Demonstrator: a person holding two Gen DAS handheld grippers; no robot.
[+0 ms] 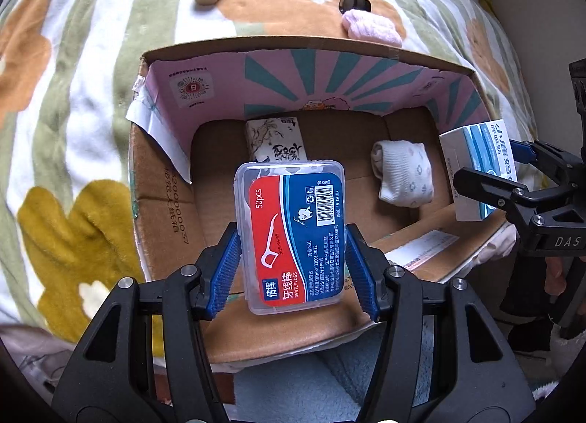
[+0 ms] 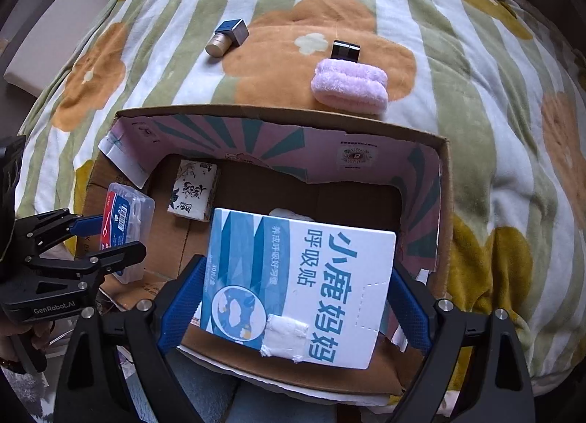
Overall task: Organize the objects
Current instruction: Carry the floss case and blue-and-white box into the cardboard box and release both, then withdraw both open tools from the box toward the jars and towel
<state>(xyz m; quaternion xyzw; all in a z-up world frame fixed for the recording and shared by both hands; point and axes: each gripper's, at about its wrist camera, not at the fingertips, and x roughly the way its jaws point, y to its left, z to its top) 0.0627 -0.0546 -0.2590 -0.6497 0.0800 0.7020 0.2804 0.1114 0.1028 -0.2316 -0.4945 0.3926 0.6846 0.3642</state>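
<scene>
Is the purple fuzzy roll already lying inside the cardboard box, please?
No, the purple fuzzy roll lies on the blanket beyond the far wall of the cardboard box.

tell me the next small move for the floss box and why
Probably lower the left hand-held gripper and release: it grips the dental floss box above the cardboard box, whose floor looks bare between the tissue pack and the rolled sock.

Between the left tongs' ribbed blue pads (image 1: 227,269) sat a clear, glossy plastic floss case (image 1: 291,236); the right tongs' pads pinched a matt white-and-blue paperboard box (image 2: 298,287). Beyond both lay a rough brown corrugated cardboard carton (image 1: 161,181) on a fleecy flowered blanket (image 2: 494,100).
</scene>
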